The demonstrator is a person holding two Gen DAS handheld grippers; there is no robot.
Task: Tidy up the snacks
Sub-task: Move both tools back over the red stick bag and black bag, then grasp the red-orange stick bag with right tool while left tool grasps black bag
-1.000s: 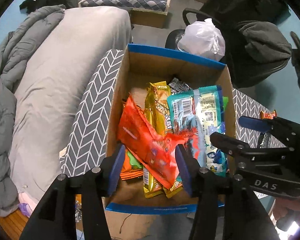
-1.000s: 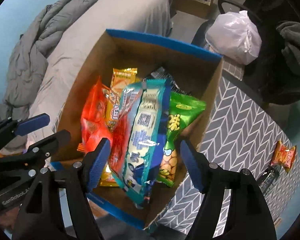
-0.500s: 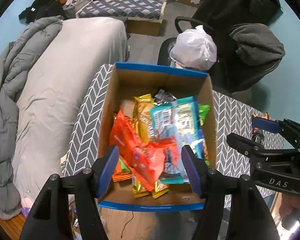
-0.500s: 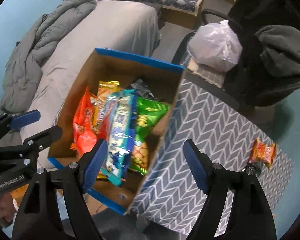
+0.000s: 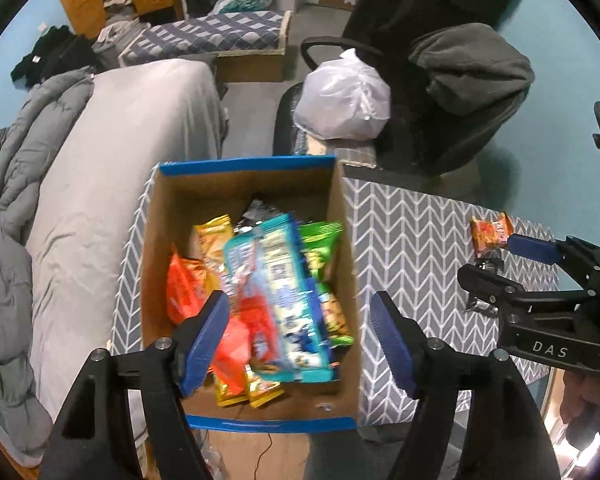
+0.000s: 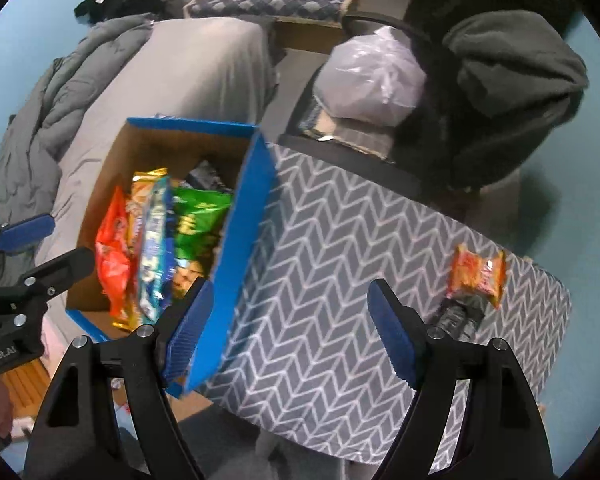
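Observation:
A cardboard box with a blue rim [image 5: 244, 168] [image 6: 244, 216] stands on the left of the grey chevron table [image 5: 404, 240] [image 6: 332, 264]. It holds several snack packs: an orange one [image 5: 184, 284], a yellow one [image 5: 214, 240], a long teal one [image 5: 284, 296] and a green one [image 5: 320, 248]. A small orange snack [image 5: 490, 232] [image 6: 476, 276] and a dark wrapper [image 5: 486, 268] [image 6: 458, 316] lie at the table's right end. My left gripper [image 5: 296, 338] is open and empty above the box. My right gripper [image 6: 290, 328] is open and empty above the table, right of the box.
A bed with a grey quilt [image 5: 80, 184] runs along the left. An office chair carries a white plastic bag [image 5: 344, 100] and a grey fleece [image 5: 472, 68]. A patterned mattress [image 5: 208, 40] lies on the floor at the back.
Both grippers have pulled up and back from the box. The right gripper has swung right, now over the table. The snacks stay in the box.

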